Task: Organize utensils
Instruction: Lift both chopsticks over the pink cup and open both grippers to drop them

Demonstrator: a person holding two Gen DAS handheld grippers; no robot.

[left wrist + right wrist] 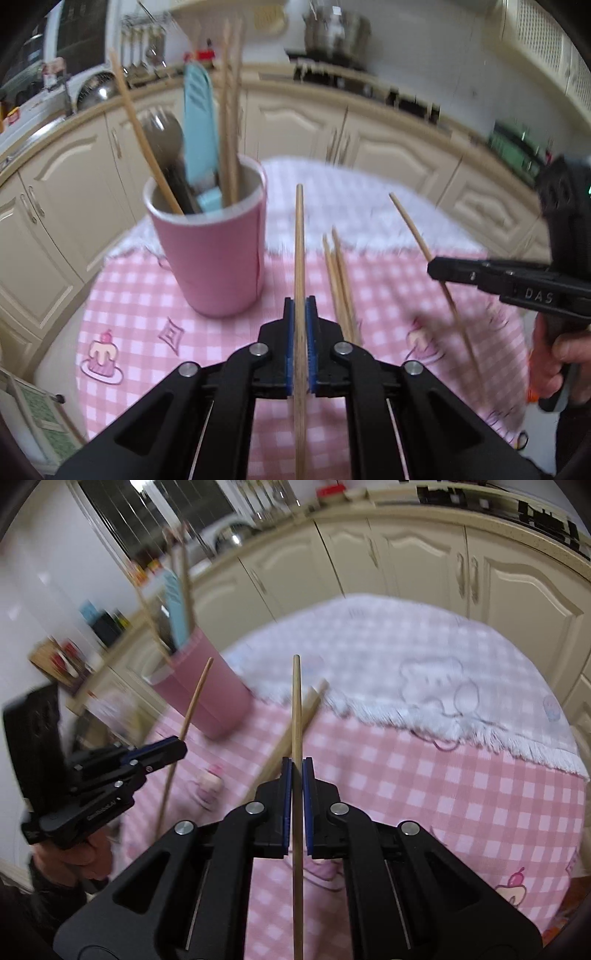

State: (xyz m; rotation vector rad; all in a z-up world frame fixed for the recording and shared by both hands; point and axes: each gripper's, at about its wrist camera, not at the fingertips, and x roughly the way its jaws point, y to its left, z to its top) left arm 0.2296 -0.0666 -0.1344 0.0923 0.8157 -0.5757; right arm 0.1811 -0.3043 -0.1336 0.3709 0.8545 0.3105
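Note:
My left gripper (300, 304) is shut on a wooden chopstick (300, 236) that points forward, above the table, just right of the pink cup (218, 258). The cup holds several chopsticks, a blue spatula (199, 125) and a dark spoon (166, 136). My right gripper (297, 766) is shut on another chopstick (296, 701), raised over the table. It shows from the side in the left wrist view (436, 267), and the left gripper shows in the right wrist view (177, 751). Loose chopsticks (341, 291) lie on the cloth between the grippers.
The round table has a pink checked cloth (147, 314) and a white fringed cloth (424, 664) at the far side. Cream kitchen cabinets (303, 125) and a counter with pots stand behind. The cup also shows in the right wrist view (207, 690) at the left.

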